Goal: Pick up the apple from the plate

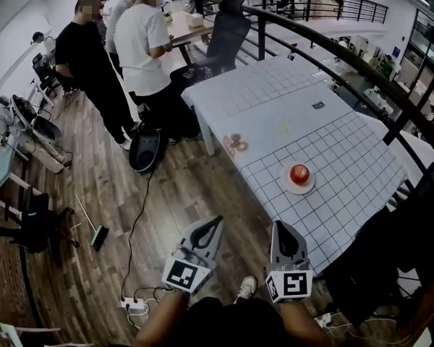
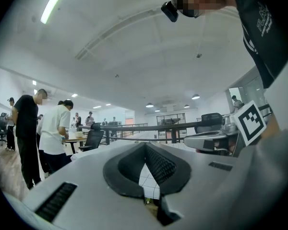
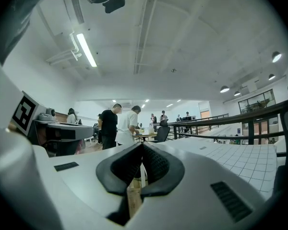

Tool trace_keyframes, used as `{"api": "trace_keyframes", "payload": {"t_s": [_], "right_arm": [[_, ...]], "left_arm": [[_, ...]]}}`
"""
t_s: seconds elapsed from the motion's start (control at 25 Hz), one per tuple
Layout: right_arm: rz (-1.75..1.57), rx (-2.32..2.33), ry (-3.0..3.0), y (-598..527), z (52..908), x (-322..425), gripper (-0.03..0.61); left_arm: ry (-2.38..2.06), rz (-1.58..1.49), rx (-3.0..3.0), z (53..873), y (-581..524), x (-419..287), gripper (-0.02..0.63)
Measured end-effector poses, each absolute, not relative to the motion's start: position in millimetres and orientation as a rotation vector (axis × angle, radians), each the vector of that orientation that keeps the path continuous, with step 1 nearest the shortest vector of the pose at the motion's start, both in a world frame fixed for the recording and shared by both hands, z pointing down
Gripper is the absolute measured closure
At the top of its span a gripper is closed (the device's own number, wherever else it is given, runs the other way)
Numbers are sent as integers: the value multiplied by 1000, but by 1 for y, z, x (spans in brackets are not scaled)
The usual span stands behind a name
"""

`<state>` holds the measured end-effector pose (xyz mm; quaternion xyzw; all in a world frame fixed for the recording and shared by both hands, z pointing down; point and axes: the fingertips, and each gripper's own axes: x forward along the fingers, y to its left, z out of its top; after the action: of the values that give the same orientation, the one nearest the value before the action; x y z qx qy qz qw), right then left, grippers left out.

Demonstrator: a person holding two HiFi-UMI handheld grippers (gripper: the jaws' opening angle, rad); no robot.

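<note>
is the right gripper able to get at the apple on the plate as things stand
Probably yes: nothing stands between the right gripper and the apple on its plate. Its jaws are shut and must open first.

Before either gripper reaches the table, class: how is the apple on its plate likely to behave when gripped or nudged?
The apple looks round and shiny, so it may roll or slip when gripped. It probably stays rigid when squeezed. The plate seems loose on the table, so a nudge might slide both.
</note>
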<state>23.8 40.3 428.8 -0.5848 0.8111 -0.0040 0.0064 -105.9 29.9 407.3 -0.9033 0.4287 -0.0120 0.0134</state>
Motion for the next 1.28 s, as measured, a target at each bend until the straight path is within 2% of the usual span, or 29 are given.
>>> {"api": "trace_keyframes", "payload": {"t_s": [0.48, 1.08, 1.28], "right_arm": [[-49, -1883, 2502, -7, 439, 51, 555], [-36, -2118, 2420, -138, 434, 73, 555], [-81, -2227, 2381, -161, 454, 52, 555]], "left_arm": [[1300, -101, -2859, 423, -25, -78, 592], [1038, -74, -2948, 422, -176, -40, 592], [940, -87, -3002, 437, -202, -59, 592]]}}
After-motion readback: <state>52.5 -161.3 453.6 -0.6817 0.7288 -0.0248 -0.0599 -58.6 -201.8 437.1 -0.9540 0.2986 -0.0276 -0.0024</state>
